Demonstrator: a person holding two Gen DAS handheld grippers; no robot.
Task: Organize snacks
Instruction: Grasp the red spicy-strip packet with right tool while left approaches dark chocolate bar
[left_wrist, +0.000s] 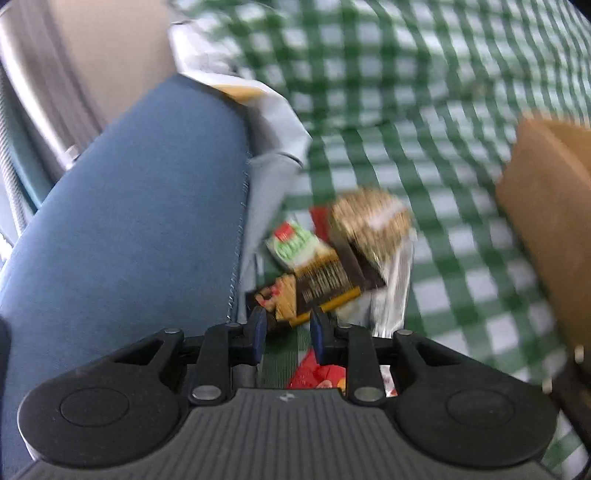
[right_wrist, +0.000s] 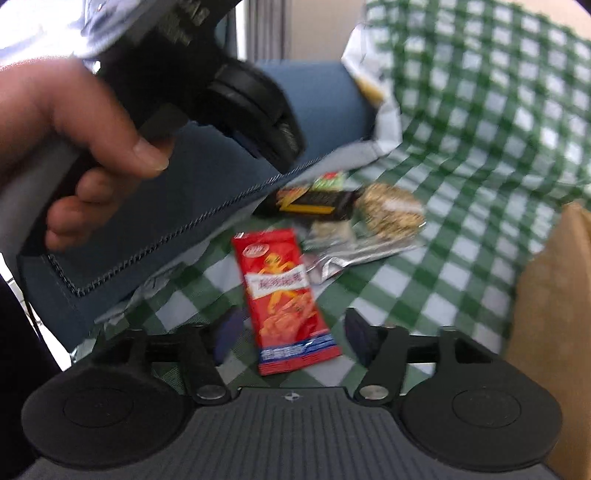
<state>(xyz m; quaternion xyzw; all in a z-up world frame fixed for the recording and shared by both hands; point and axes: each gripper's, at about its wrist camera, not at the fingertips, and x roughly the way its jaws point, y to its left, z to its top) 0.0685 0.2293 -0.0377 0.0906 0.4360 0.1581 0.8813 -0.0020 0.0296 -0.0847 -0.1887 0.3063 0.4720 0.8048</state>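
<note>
Snacks, a small cluster on a green-and-white checked cloth (right_wrist: 461, 155) covering the surface. Red packet (right_wrist: 286, 299): flat on the cloth, nearest the right tool (right_wrist: 291, 334), lying lengthwise between its two dark blue pads, which stand wide apart and clear of the packet on both sides; nothing gripped. Black-and-yellow bar (right_wrist: 314, 206): beyond the red packet, beside a round seeded snack in clear wrap (right_wrist: 393, 210); a crinkled silver wrapper (right_wrist: 343, 254) lies just in front of them. Green-and-red packet (left_wrist: 295, 245): at the far edge of the cluster, partly under the bar. Left tool (left_wrist: 286, 334): pads parted by a narrow gap above the cloth, tips near the bar's end; blur leaves contact unclear, nothing seen between the pads. A hand (right_wrist: 74, 147) holds the left tool's handle in the right wrist view. Blue fabric bag (left_wrist: 140, 206): just left of the cluster, stitched edge visible. Brown paper bag (right_wrist: 550, 295): at the right margin, apart from the snacks.
</note>
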